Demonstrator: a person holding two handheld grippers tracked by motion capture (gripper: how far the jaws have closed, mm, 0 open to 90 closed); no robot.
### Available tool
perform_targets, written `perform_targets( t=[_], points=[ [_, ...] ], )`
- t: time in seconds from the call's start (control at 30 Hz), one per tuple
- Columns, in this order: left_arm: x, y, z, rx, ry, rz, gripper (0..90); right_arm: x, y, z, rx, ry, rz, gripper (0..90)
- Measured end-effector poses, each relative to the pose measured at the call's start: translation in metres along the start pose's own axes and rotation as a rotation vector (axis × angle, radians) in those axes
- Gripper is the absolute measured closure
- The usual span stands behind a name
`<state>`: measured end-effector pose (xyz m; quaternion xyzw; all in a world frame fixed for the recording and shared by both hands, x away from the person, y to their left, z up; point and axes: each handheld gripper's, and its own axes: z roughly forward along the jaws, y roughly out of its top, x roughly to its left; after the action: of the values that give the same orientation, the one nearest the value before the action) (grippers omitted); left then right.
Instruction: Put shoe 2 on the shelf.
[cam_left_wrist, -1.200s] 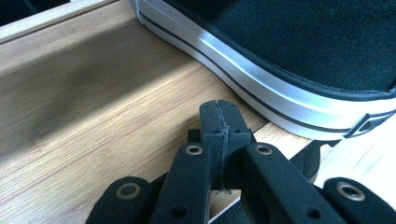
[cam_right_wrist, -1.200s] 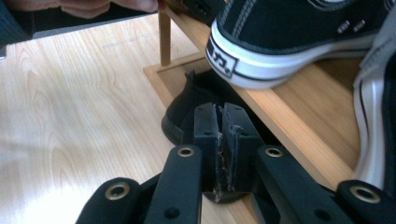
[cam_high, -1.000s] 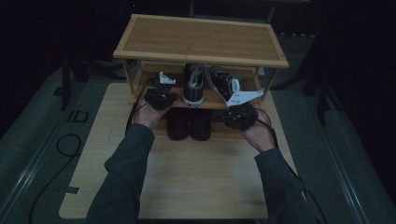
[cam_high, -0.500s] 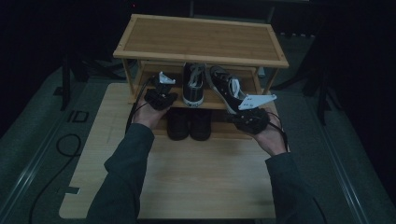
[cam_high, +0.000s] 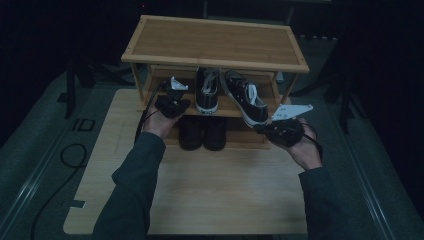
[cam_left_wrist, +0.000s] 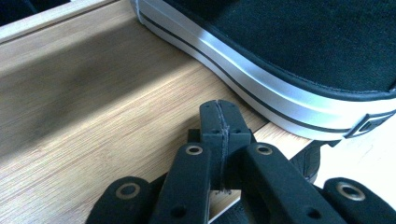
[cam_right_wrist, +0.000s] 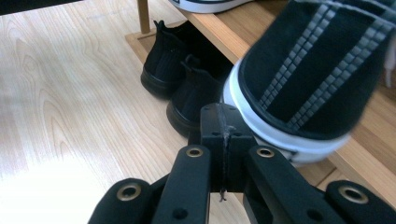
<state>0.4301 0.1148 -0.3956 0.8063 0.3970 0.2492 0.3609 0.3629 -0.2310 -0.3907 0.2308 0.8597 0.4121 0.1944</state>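
Two black sneakers with white soles stand on the middle shelf (cam_high: 232, 107) of a wooden shoe rack (cam_high: 215, 42). The left sneaker (cam_high: 207, 92) (cam_left_wrist: 303, 56) sits straight. The right sneaker (cam_high: 245, 97) (cam_right_wrist: 308, 79) lies slanted, its heel out past the shelf's front edge. My left gripper (cam_high: 175, 95) (cam_left_wrist: 219, 109) is shut and empty, low over the shelf just left of the straight sneaker's heel. My right gripper (cam_high: 262, 127) (cam_right_wrist: 219, 114) is shut with nothing between its jaws, right beside the slanted sneaker's heel.
A pair of plain black shoes (cam_high: 202, 132) (cam_right_wrist: 173, 65) stands under the shelf, heels toward me. The rack rests on a light wooden board (cam_high: 210, 190). A cable (cam_high: 70, 155) loops on the dark floor at the left.
My right gripper has moved right and a little toward me, and the slanted sneaker's heel has come farther out over the shelf edge. The left gripper has stayed put.
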Motion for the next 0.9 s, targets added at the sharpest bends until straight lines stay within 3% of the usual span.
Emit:
perform_targets(
  t=[0.4, 0.63, 0.9],
  points=[
    [-0.003, 0.003, 0.002, 0.018, 0.063, 0.048, 90.0, -0.006, -0.013, -0.006, 0.012, -0.013, 0.008, 90.0],
    [-0.002, 0.002, 0.002, 0.012, 0.055, 0.028, 90.0, -0.007, -0.014, -0.006, 0.006, -0.011, 0.011, 90.0],
    [-0.004, 0.001, 0.001, 0.008, 0.035, 0.042, 90.0, -0.005, -0.01, -0.002, -0.011, 0.0, 0.015, 90.0]
  ],
)
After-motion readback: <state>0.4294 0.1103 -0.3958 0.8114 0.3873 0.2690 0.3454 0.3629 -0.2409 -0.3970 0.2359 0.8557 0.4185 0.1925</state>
